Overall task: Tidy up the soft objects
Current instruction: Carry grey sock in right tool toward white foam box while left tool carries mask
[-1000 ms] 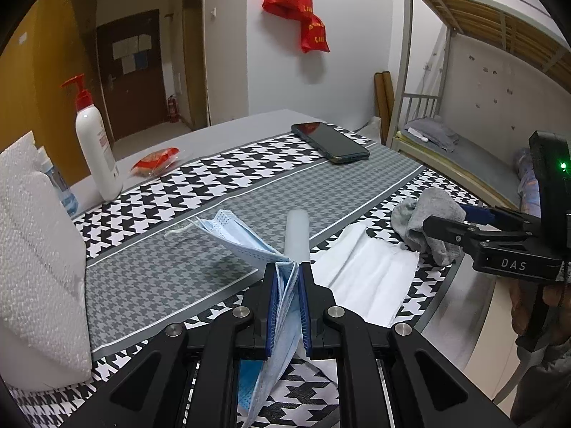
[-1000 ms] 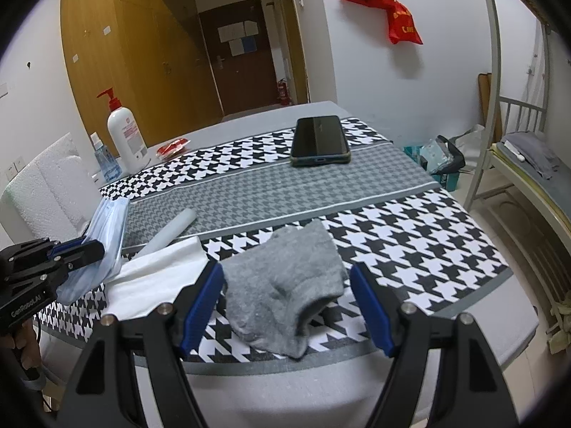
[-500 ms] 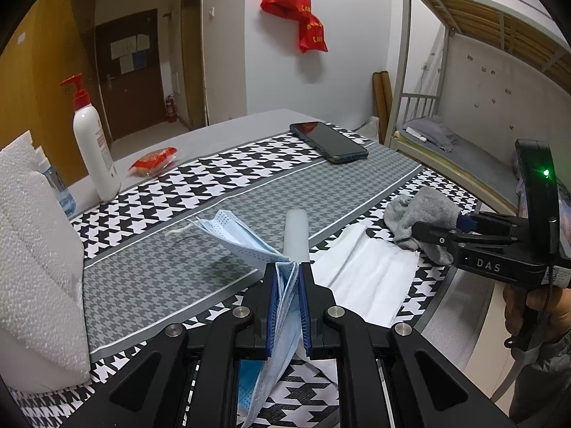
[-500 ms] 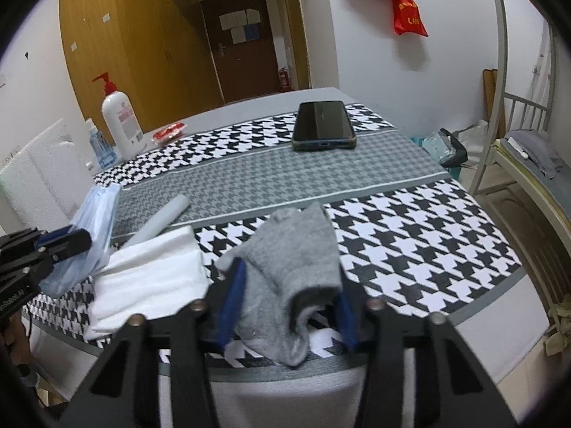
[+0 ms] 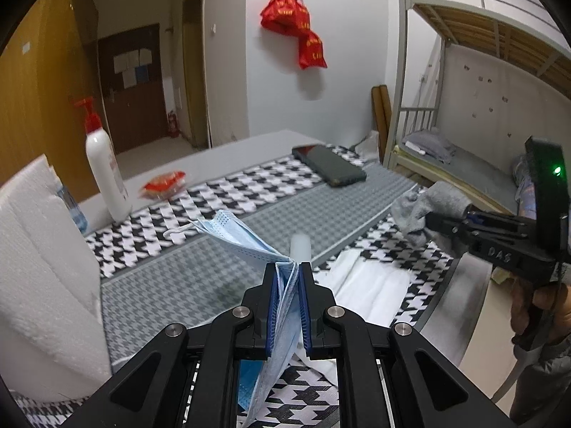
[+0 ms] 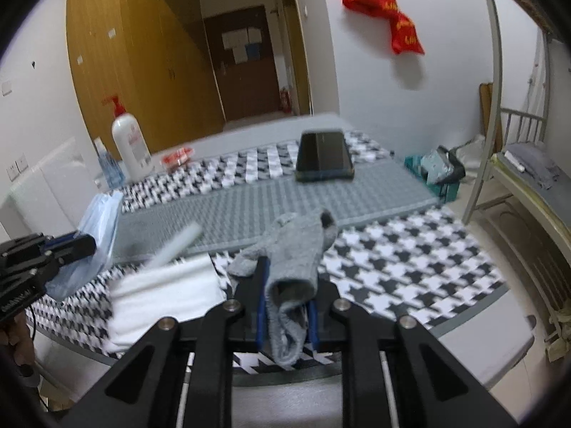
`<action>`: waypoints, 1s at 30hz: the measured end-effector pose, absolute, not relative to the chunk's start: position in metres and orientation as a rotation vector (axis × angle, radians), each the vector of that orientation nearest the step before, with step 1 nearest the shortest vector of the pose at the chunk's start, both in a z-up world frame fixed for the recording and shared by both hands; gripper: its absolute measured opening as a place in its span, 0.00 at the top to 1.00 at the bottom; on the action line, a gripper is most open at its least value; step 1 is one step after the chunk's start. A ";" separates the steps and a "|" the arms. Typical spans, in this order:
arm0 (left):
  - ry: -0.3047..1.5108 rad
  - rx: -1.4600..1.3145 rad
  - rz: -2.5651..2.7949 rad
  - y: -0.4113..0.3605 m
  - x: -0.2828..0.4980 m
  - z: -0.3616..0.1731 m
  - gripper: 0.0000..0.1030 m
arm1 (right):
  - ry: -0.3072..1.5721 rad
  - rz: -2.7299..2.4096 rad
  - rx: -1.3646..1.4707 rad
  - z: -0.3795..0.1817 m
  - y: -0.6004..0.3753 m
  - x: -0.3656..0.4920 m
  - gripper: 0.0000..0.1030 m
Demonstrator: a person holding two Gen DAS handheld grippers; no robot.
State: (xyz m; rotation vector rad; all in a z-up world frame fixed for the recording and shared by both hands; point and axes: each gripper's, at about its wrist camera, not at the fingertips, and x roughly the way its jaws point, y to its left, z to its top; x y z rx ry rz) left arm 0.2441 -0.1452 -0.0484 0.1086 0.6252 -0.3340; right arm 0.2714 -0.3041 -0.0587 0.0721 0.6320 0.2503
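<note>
My left gripper (image 5: 287, 274) is shut on a light blue face mask (image 5: 246, 239), which fans up and to the left above the table and hangs down between the fingers. The jaws of my right gripper (image 6: 285, 292) are closing and pinch a grey sock (image 6: 292, 249), whose bunched end stands up above the table. In the left wrist view that sock (image 5: 421, 210) shows at the right, in the right gripper (image 5: 439, 221). From the right wrist view the mask (image 6: 100, 221) and left gripper (image 6: 82, 246) appear at the left. A folded white cloth (image 5: 367, 285) lies on the table between them.
The table wears a black-and-white houndstooth cloth (image 6: 410, 249) with a grey band. On it are a dark phone (image 6: 323, 157), a pump bottle (image 5: 105, 174), a red packet (image 5: 162, 182) and a pale tube (image 6: 176, 244). White foam (image 5: 39, 267) stands left; a bunk bed (image 5: 464, 164) right.
The right gripper's jaws closed from wide open onto the grey sock, which now stands bunched up and lifted off the table. The left gripper still holds the mask in place.
</note>
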 end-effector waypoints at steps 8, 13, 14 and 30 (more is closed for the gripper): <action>0.557 0.111 -0.334 -0.140 0.228 -0.026 0.88 | 0.542 0.257 0.070 -0.026 -0.301 0.249 0.79; 0.526 0.110 -0.332 -0.135 0.217 -0.016 0.88 | 0.508 0.271 0.063 -0.014 -0.295 0.238 0.79; 0.520 0.111 -0.331 -0.135 0.214 -0.014 0.88 | 0.505 0.272 0.064 -0.013 -0.294 0.237 0.79; 0.445 0.107 -0.306 -0.113 0.190 0.006 0.88 | 0.440 0.309 0.050 0.008 -0.272 0.212 0.79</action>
